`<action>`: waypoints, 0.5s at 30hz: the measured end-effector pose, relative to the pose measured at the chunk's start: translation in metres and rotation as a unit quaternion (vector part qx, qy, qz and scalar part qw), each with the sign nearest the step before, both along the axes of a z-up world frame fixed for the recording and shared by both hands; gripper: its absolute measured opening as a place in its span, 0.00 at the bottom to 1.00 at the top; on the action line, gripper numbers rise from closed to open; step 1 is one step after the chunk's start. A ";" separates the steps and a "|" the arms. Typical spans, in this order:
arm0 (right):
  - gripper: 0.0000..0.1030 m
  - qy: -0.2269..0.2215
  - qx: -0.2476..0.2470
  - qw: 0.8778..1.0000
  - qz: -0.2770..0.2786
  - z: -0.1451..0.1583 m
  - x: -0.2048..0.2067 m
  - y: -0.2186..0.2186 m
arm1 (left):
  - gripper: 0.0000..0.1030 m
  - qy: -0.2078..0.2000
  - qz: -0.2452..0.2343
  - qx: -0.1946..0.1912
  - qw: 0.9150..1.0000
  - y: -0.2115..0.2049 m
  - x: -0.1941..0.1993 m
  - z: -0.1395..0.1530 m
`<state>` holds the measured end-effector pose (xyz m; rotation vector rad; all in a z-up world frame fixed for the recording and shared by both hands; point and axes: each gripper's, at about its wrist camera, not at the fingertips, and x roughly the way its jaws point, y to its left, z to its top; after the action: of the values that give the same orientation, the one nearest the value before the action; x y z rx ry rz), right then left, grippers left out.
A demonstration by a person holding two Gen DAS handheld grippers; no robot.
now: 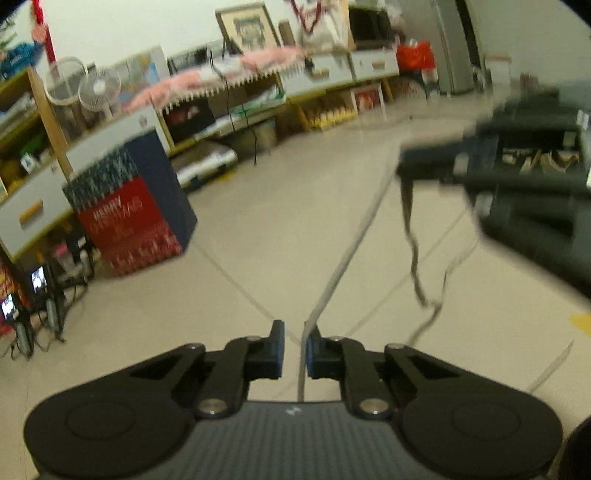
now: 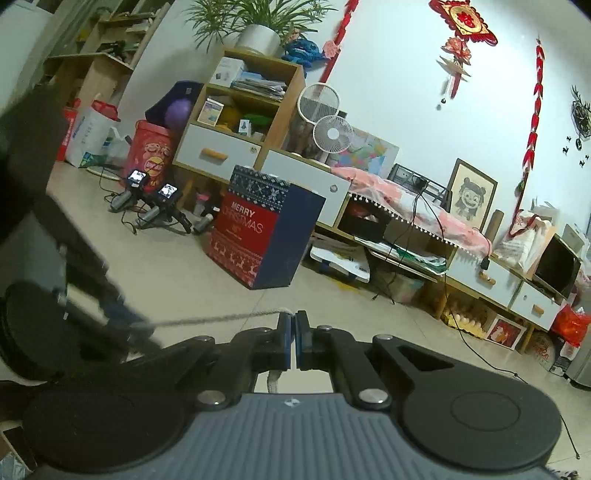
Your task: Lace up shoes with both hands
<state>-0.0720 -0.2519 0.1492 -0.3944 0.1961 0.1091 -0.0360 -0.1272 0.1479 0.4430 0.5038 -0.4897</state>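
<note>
Right wrist view is showing the right claw (image 2: 294, 321) pinching the shoelace (image 2: 221, 317), which is stretching leftward to the left claw. Left claw (image 1: 295, 332), jaws nearly together, is holding the lace running ahead toward the right claw (image 1: 417, 162).

Pale tiled floor (image 2: 184, 258). A red and navy "Merry Christmas" box (image 2: 264, 230) stands on it, before a low cabinet with grey drawers (image 2: 218, 151). Two white fans (image 2: 332, 133) sit on the cabinet, beside a wooden shelf unit (image 2: 255, 92) topped by a potted plant (image 2: 258, 26). Red ornaments (image 2: 467, 22) hang on the wall. A framed drawing (image 2: 471, 195) leans against the wall.
</note>
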 end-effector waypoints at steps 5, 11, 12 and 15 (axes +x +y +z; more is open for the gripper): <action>0.02 0.003 -0.003 1.000 0.021 0.001 -0.004 0.006 | 0.02 -0.024 0.002 -0.023 0.999 0.003 0.000 0.025; 0.02 0.007 0.010 0.998 0.055 0.008 -0.012 0.018 | 0.02 -0.053 0.008 -0.047 0.997 0.017 0.005 0.044; 0.02 0.009 0.013 0.998 0.060 0.010 -0.013 0.020 | 0.02 -0.060 0.005 -0.049 0.997 0.017 0.003 0.045; 0.02 0.011 0.014 0.998 0.065 0.012 -0.016 0.024 | 0.02 -0.070 0.000 -0.056 0.996 0.019 -0.005 0.044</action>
<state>-0.0883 -0.2280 0.1610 -0.3789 0.1911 0.2447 -0.0414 -0.1086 0.1919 0.3671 0.3397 -0.4813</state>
